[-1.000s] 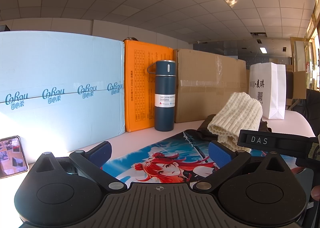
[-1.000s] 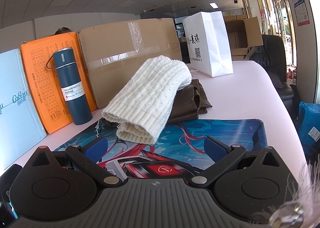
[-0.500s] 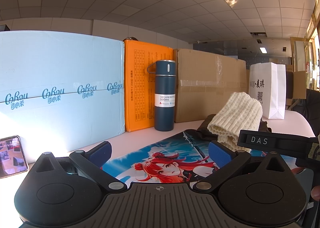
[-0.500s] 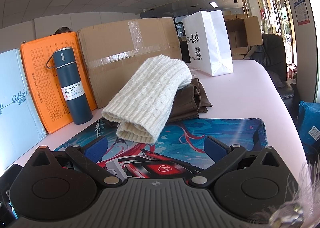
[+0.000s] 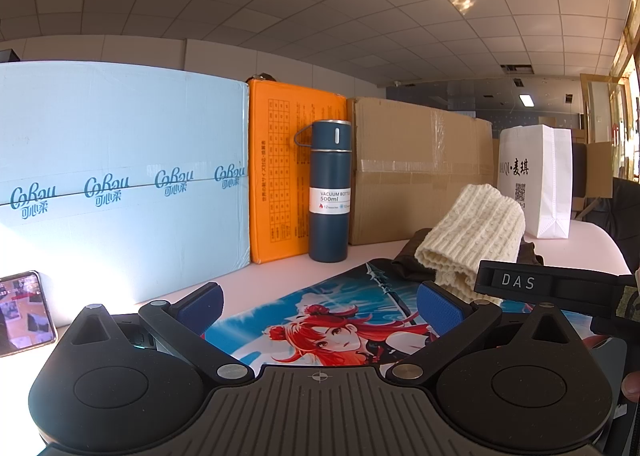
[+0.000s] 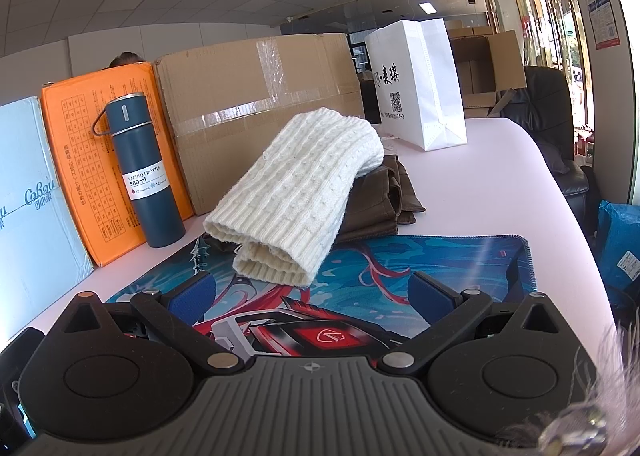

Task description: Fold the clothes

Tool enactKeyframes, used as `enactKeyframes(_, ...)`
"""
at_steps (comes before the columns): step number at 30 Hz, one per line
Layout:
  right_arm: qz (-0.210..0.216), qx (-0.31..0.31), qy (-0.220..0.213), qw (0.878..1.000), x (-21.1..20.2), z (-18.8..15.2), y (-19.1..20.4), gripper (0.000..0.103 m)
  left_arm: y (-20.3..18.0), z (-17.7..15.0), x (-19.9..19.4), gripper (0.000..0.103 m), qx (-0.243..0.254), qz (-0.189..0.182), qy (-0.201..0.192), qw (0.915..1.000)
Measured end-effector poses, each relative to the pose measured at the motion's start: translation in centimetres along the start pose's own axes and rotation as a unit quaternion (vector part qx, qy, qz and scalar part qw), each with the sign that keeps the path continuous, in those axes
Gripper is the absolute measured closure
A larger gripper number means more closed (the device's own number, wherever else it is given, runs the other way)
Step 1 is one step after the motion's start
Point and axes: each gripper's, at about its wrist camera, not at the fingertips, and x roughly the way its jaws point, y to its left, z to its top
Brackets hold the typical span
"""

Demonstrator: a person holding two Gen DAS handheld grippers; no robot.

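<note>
On the printed desk mat [image 6: 460, 256] ahead of us, the cream knit sweater [image 6: 296, 192] lies folded on top of a folded brown garment [image 6: 380, 200], its ribbed end hanging toward us. Our left gripper [image 5: 320, 302] and right gripper [image 6: 312, 292] both sit low over the mat with fingers spread wide and nothing between them. We judge the folding as done or nearly so, since both pieces look stacked and neat; we are in a pause between steps. Next we would either square the sweater on the pile or reach for another garment, keeping clear of the blue vacuum bottle [image 6: 144, 172] beside it.
</note>
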Motion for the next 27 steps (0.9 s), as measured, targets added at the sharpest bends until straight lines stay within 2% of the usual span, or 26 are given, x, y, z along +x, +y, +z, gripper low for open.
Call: enactKeyframes(27, 0.004, 0.0, 0.008, 1.0, 0.3, -0.06, 0.07, 0.0, 0.14, 0.01, 0.06, 0.0, -0.001, 0.0, 0.001, 1.0)
